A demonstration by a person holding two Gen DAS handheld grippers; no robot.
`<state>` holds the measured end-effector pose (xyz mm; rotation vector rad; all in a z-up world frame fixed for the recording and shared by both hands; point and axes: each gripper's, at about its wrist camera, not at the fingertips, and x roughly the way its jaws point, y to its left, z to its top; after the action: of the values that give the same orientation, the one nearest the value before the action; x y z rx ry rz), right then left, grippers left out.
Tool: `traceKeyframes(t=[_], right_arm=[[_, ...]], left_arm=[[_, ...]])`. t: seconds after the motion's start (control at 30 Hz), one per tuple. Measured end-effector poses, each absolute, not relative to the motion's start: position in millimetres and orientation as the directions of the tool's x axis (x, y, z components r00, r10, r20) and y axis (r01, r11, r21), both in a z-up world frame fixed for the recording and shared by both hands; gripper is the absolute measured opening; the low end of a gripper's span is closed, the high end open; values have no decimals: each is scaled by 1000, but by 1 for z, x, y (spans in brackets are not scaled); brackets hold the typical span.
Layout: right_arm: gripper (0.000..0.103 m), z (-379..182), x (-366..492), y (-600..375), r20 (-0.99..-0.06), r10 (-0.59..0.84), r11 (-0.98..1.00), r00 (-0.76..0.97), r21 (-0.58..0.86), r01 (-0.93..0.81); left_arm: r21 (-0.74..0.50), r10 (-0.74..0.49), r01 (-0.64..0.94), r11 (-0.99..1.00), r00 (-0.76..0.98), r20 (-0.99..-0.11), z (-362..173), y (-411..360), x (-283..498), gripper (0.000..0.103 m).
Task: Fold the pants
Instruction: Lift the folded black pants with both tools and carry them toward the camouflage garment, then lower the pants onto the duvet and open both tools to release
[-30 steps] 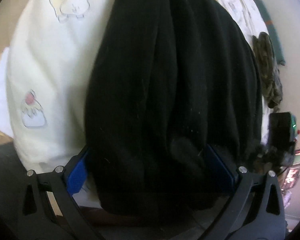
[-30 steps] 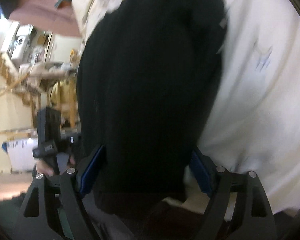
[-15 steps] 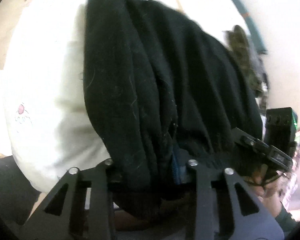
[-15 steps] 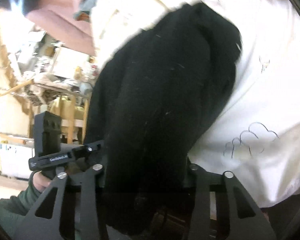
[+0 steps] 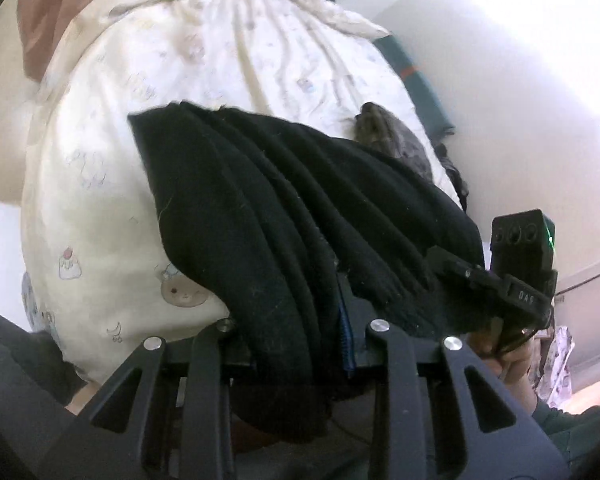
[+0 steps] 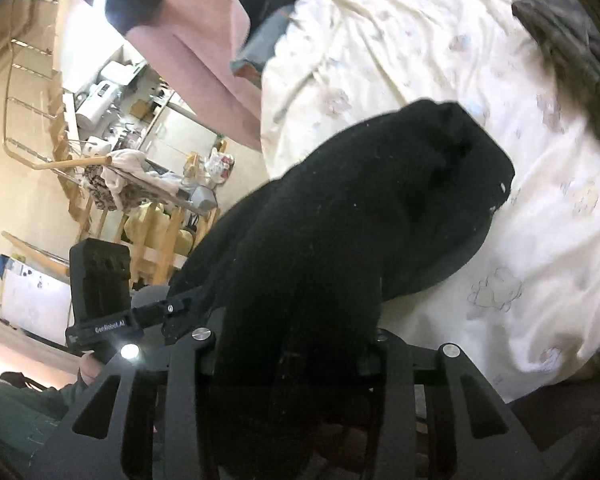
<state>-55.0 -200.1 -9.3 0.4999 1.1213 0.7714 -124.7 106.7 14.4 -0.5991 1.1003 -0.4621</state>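
Where cluttered shelves (image 6: 140, 168) are shown at left, right view only | one black pants (image 5: 284, 216) clamped by left gripper (image 5: 296, 336) and right gripper (image 6: 288, 344) | one camouflage garment (image 5: 396, 136) at upper right.

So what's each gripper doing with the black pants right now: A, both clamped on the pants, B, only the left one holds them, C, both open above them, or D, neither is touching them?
A: in both wrist views the black pants bunch between the fingers of the left gripper and the right gripper, above the bedsheet.
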Motion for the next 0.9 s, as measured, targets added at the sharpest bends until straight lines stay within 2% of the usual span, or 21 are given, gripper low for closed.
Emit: traceKeyframes(t=[0.3,0.43,0.53,0.67,0.73,0.83,0.9], right_arm=[[39,65,-20,-253,-549,737,674,394,645,-360],[39,120,15,-301,-535,670,740,515,536,-406],[40,153,63,-354,-547,588,806,596,460,-372],[41,161,126,-428,-610,467,879,640,398,-262],[44,153,151,-462,-666,373,925,646,319,-206],[49,113,190,-524,-779,252,963,573,261,-69],[52,80,207,-554,-836,201,971,511,239,9]], left_arm=[[-653,-648,204,729,515,-562,83,48,-66,25],[-634,-669,307,710,578,-469,128,-11,-10,25],[-623,-678,350,699,600,-425,147,-65,42,25],[-602,-691,404,689,616,-378,143,-148,98,25],[-583,-698,427,691,603,-386,132,-198,129,25],[-543,-708,465,699,556,-435,97,-268,154,25],[-518,-700,471,714,507,-503,58,-311,164,25]])
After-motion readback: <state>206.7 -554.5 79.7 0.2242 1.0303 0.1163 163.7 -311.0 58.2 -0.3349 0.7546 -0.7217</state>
